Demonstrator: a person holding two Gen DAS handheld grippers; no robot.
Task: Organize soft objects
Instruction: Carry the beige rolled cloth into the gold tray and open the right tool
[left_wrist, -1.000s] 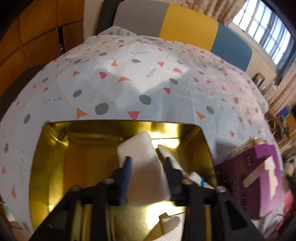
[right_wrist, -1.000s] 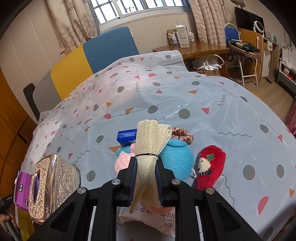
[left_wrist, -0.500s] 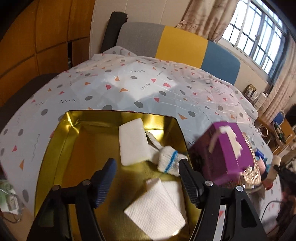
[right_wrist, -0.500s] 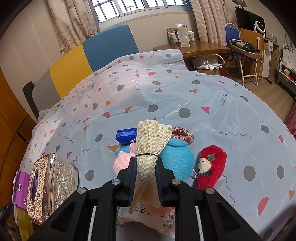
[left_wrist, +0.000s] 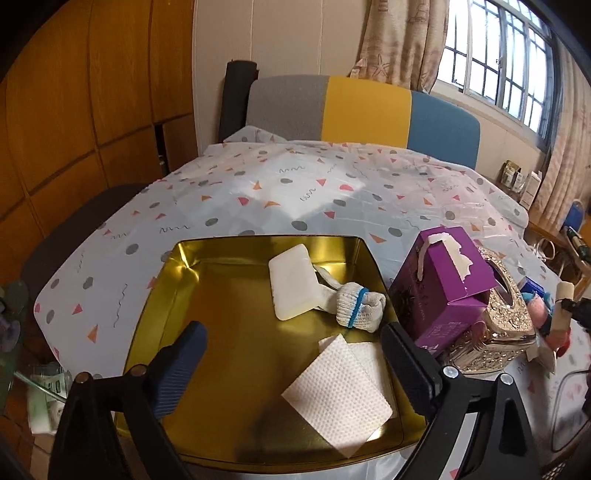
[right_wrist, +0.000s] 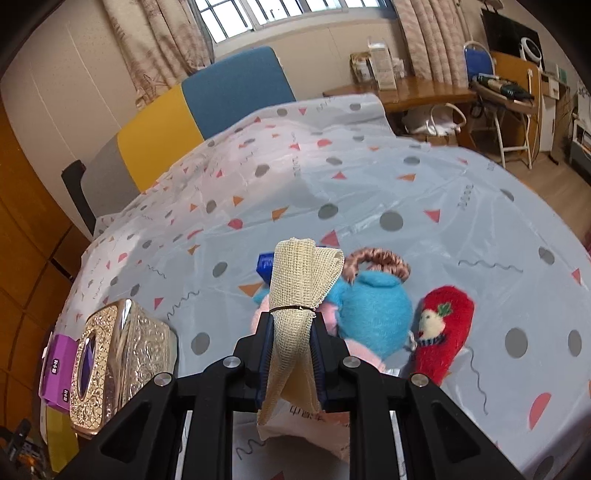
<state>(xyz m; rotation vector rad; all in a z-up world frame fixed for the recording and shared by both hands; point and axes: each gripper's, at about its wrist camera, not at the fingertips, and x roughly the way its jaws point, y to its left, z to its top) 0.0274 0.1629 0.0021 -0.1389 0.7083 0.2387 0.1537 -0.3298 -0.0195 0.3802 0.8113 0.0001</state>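
The left claw hangs released, jaws spread wide and empty, above the gold tin. In the tin lie a white sponge, a rolled sock touching its lower edge, and a folded paper towel near the front. The right claw is clenched on a mesh cloth, a beige bundle cinched by a thin band and standing up out of the jaws, with a loose tail drooping below them.

The step in hand looks like carrying the cloth to the tin. The tin sits at the counter's left end, past the ornate tissue box and the purple box, both standing just beside its right wall. A good carry lifts the cloth high enough that the drooping tail clears both boxes, then lowers over the bare gold floor at the left, away from the towel. Release low, so the light bundle does not bounce out; the left claw should stay back from the drop spot.

Left on the counter are a blue plush, a red mitten, a scrunchie and something pink, perhaps another plush, half hidden behind the claw
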